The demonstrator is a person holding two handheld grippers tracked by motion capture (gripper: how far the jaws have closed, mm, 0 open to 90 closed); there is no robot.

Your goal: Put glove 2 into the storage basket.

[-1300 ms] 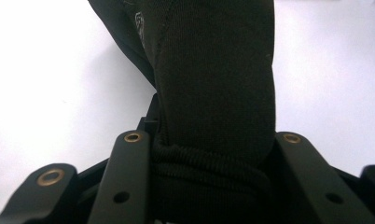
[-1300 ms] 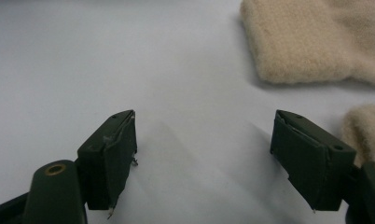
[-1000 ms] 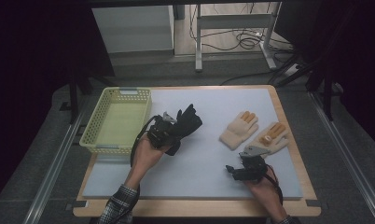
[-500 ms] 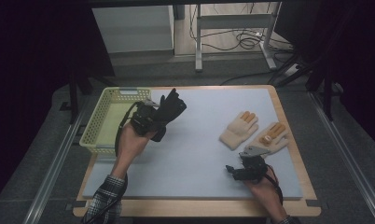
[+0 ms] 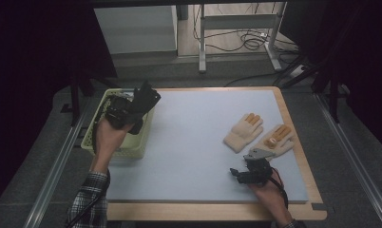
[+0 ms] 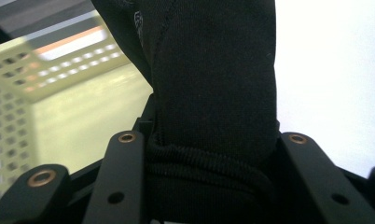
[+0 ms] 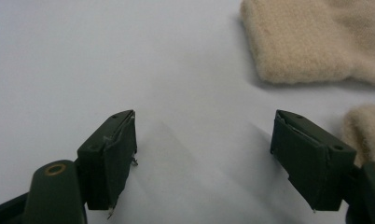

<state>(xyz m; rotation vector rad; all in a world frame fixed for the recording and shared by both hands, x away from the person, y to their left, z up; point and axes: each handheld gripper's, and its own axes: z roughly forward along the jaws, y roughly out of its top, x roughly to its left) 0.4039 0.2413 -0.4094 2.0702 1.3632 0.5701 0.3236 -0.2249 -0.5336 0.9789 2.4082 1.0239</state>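
My left gripper (image 5: pixel 132 107) is shut on a black glove (image 5: pixel 146 97) and holds it over the right rim of the pale green basket (image 5: pixel 96 142) at the table's left. In the left gripper view the black glove (image 6: pixel 213 93) stands up between the jaws, with the basket (image 6: pixel 59 98) behind it. Two beige gloves with orange fingertips (image 5: pixel 244 131) (image 5: pixel 277 138) lie flat at the table's right. My right gripper (image 5: pixel 239 175) rests low on the mat just in front of them, open and holding nothing (image 7: pixel 204 154); the nearer beige glove (image 7: pixel 316 37) lies beyond its jaws.
A light blue mat (image 5: pixel 198 128) covers the wooden table (image 5: pixel 293 114). Metal rails run along both sides of the table. Beyond the far edge stand a grey cabinet (image 5: pixel 134 28) and a metal frame with cables on the floor.
My left gripper has carried the black glove from the mat's middle leftward and away, to the basket's rim. The right gripper has stayed in place.
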